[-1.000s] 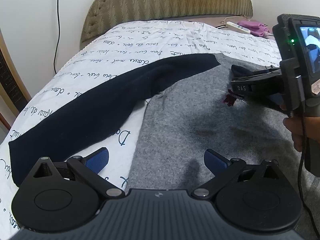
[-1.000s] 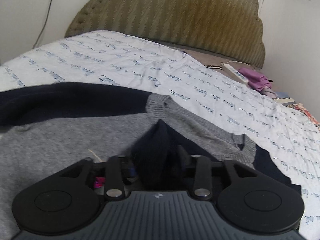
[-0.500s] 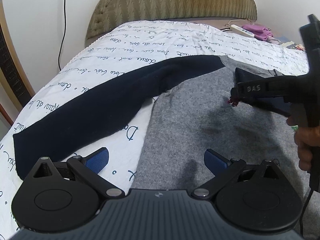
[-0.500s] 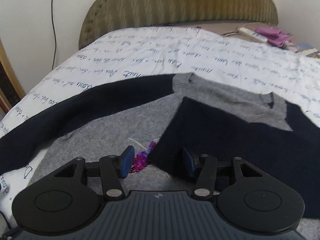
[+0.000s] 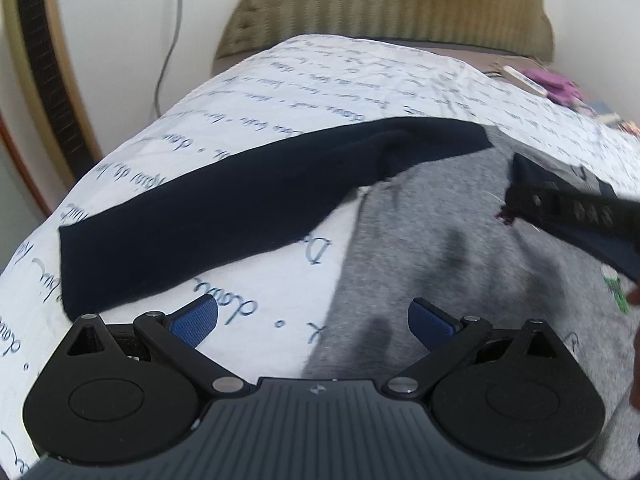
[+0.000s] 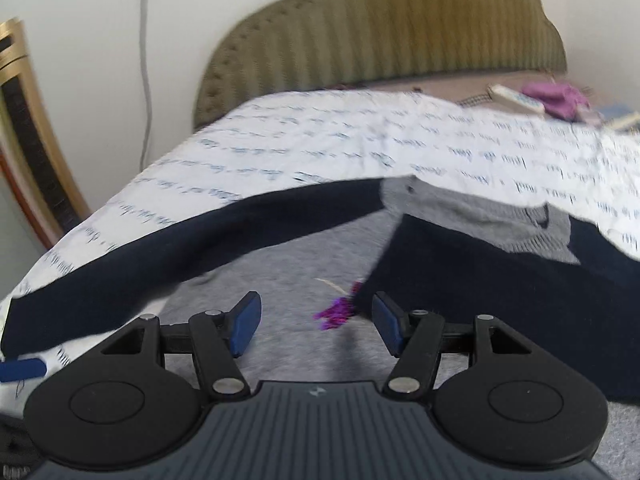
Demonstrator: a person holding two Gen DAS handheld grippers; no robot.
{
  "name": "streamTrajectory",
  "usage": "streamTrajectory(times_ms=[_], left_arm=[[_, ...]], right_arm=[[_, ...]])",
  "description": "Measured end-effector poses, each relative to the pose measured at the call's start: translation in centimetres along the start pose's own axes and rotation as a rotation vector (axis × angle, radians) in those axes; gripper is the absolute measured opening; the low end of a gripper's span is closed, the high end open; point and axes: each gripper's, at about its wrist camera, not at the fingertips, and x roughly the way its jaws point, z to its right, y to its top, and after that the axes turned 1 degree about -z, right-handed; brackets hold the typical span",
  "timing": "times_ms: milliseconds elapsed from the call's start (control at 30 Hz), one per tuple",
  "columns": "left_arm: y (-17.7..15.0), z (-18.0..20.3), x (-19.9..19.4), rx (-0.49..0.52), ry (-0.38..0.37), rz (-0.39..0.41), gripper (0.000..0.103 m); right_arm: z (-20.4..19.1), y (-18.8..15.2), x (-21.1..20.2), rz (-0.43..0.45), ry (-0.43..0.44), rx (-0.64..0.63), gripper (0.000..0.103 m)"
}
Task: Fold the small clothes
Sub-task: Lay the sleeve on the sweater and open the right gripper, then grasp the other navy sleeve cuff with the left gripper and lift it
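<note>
A grey sweater (image 5: 460,264) with navy sleeves lies flat on the bed. Its left navy sleeve (image 5: 224,216) stretches out over the quilt toward the left. The right navy sleeve (image 6: 500,292) is folded across the grey front, next to a purple motif (image 6: 336,312). My left gripper (image 5: 314,316) hovers open over the sweater's left edge, with nothing between its fingers. My right gripper (image 6: 316,326) is above the grey chest with its jaws opening. Nothing is between them, and the folded sleeve's end lies just ahead to the right. In the left wrist view its fingers (image 5: 560,208) reach in from the right.
The white quilt (image 5: 360,92) with blue script covers the bed. An olive headboard (image 6: 380,40) stands behind. A remote control (image 6: 516,98) and a purple cloth (image 6: 556,96) lie at the back right. A gold-framed panel (image 5: 40,80) and a wall cable (image 6: 146,80) are at left.
The right gripper has let go of the navy sleeve, drawn back and opened; the sleeve now lies folded over the grey front. The left gripper has shifted sideways and stayed open.
</note>
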Motion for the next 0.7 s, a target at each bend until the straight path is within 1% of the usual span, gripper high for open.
streamTrajectory(times_ms=[133,200,233,300,400,433,500,633,700], left_arm=[[0.1,-1.6,-0.3,-0.068,0.002,-0.012,0.102],[0.1,-3.0,-0.5,-0.126,0.003,-0.025,0.102],[0.2,-4.0,-0.5,-0.174,-0.009,-0.038,0.102],[0.1,-6.3,-0.4,-0.309,-0.064,-0.069,0.102],[-0.7,-11.0,0.0,-0.625,-0.193,-0.101,0.101],[-0.8,-12.2,0.3,-0.702,-0.221,-0.108,0.101],[-1.0,-13.9,0.7,-0.794,-0.25,-0.097,0.098],[-1.2,-15.9,1.4,-0.914,-0.31,-0.047,0.095],[-1.7,-16.6,2.0,-0.993,-0.347,-0.029,0.093]], right_arm=[[-1.2,-0.7,-0.7,0.007,0.023,-0.009,0.061],[-1.4,-1.3,-0.8,0.0,0.039,0.009,0.061],[-1.6,-1.7,-0.9,-0.006,0.049,0.017,0.061],[-1.7,-2.4,-1.2,-0.016,0.062,0.03,0.061],[-1.8,-3.4,-1.5,-0.029,0.068,0.038,0.062],[-1.7,-3.7,-1.6,-0.031,0.068,0.042,0.065],[-1.4,-4.0,-2.0,-0.03,0.069,0.052,0.067],[-1.0,-4.5,-2.4,-0.03,0.063,0.063,0.067],[-0.7,-4.5,-2.6,-0.029,0.06,0.072,0.067]])
